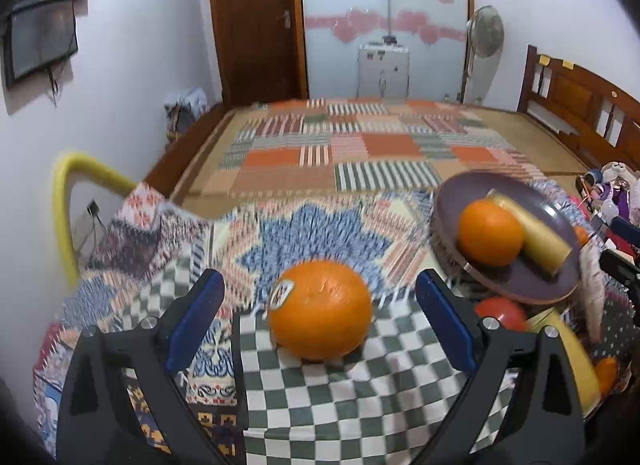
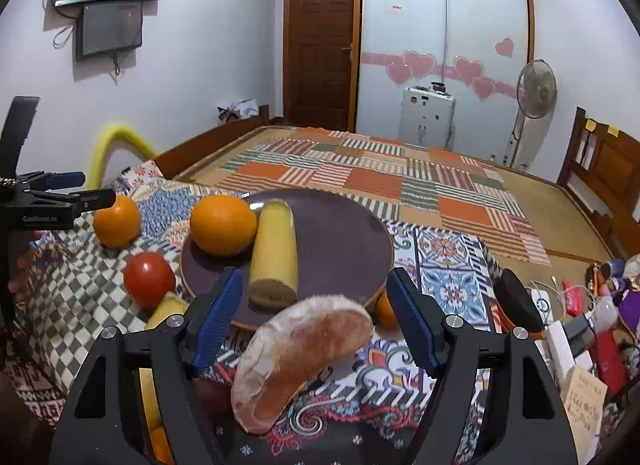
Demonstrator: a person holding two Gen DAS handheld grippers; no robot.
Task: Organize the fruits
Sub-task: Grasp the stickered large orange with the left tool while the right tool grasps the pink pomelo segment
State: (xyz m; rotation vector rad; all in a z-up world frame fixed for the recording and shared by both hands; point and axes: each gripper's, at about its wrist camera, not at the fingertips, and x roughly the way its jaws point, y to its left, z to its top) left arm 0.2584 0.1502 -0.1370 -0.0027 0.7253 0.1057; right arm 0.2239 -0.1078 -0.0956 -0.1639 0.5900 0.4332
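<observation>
A bread slice (image 2: 300,357) lies between the wide-spread jaws of the right gripper (image 2: 316,325), untouched by either, just in front of the plate (image 2: 340,241). On the plate an orange (image 2: 223,225) touches a banana piece (image 2: 274,251). Left of the plate sit a tomato (image 2: 149,274) and a second orange (image 1: 320,311), framed by the left gripper (image 1: 320,321), also wide open.
</observation>
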